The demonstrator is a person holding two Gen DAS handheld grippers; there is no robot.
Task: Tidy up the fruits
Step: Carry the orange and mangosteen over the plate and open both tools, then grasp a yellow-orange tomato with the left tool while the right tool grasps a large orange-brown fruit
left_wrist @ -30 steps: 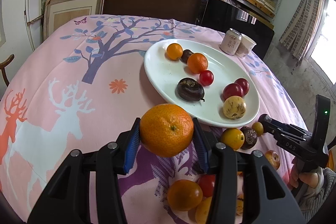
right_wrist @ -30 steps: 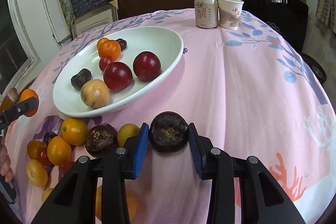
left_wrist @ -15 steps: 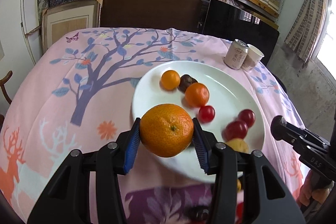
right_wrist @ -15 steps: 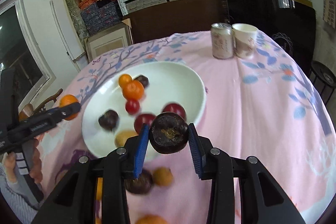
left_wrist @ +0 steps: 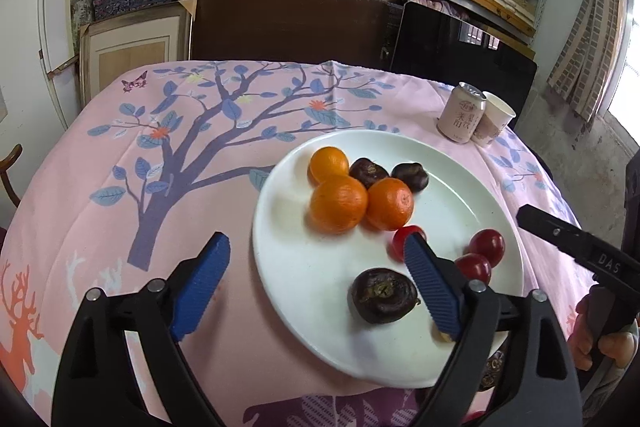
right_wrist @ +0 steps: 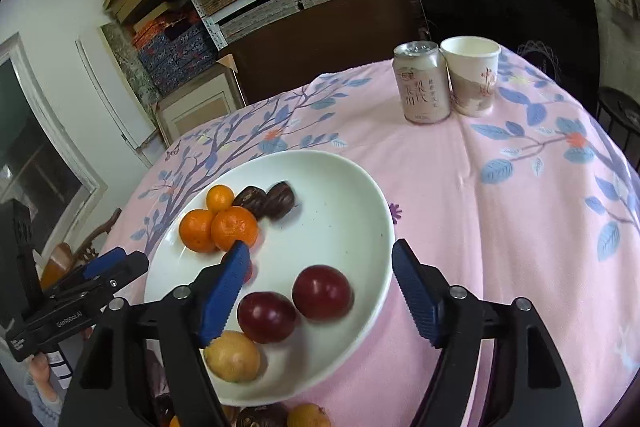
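1. Left gripper (left_wrist: 316,271) tilts down over the white plate (left_wrist: 472,187); jaws just spread, released, nothing between.
2. Right gripper (right_wrist: 320,275) likewise, jaws just parted, holding nothing.
3. Large orange (left_wrist: 338,203) rests on the plate.

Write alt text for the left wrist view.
The open left gripper hovers empty over a white plate on a pink tablecloth. The plate holds three oranges, dark fruits and red ones; a can stands behind.

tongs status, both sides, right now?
Left tongs: open, holding nothing; jaws have just been opening.
Right tongs: open, holding nothing; jaws have just been opening.
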